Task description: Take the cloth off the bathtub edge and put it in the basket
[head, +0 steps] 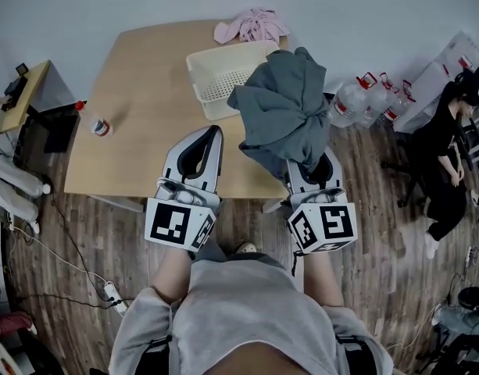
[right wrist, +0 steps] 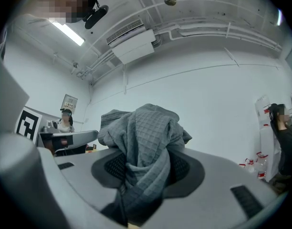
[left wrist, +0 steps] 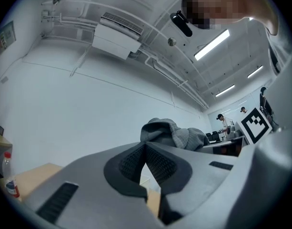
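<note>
Right gripper point(right wrist: 145, 170) clamps bunched grey waffle-weave cloth point(head: 286, 109) - near right side of cream perforated plastic basket point(head: 210, 72); left gripper point(left wrist: 146, 146) closed, empty.

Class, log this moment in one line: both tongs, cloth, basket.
left tongs: shut, empty | right tongs: shut on grey waffle-weave cloth | cream perforated plastic basket: on wooden table, cloth not yet inside

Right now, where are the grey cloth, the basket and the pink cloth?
grey cloth point(head: 284, 108): head view, middle of the bunched fabric.
basket point(head: 223, 51): head view, its far rim.
pink cloth point(head: 251, 26): head view, centre of the crumpled heap.
</note>
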